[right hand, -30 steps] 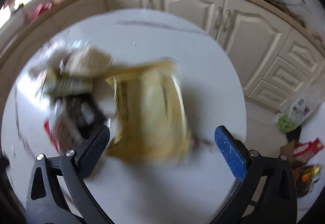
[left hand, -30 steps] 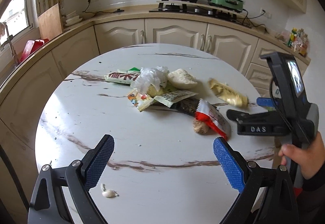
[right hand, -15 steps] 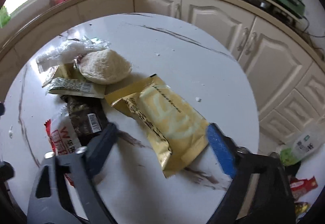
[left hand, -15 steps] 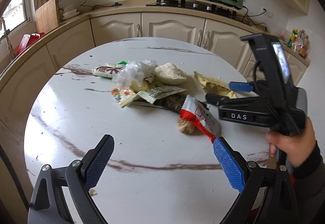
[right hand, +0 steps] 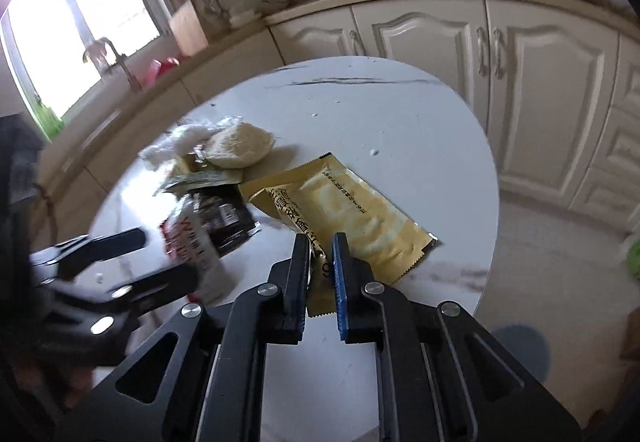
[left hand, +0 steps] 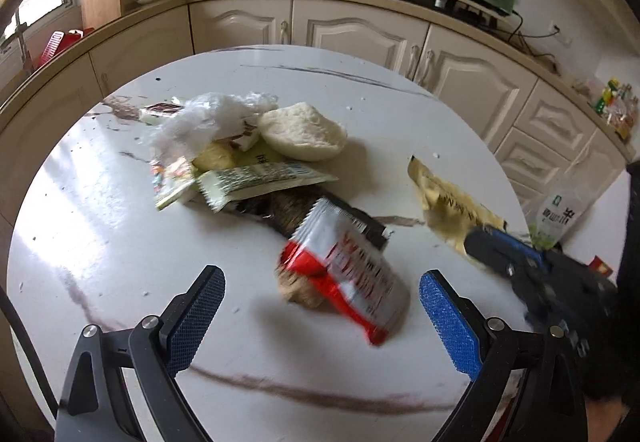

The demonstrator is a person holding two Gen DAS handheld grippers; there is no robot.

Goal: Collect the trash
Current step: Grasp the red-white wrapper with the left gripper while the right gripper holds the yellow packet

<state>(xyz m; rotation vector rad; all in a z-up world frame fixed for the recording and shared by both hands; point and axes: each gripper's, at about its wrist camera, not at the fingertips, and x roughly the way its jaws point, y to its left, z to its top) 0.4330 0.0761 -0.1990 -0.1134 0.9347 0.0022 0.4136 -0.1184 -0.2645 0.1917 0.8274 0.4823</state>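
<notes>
Print on the gold wrapper point(right hand: 360, 217) and red-and-silver wrapper point(left hand: 352, 274) is too blurred to read.

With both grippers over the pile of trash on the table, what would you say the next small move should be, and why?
Probably lift the right gripper a little. Its jaws are closing on the near edge of the gold wrapper, which otherwise lies flat on the table; a short lift should show whether the pinch holds. The left gripper is open, framing the red and white packet, and can close afterwards.
</notes>
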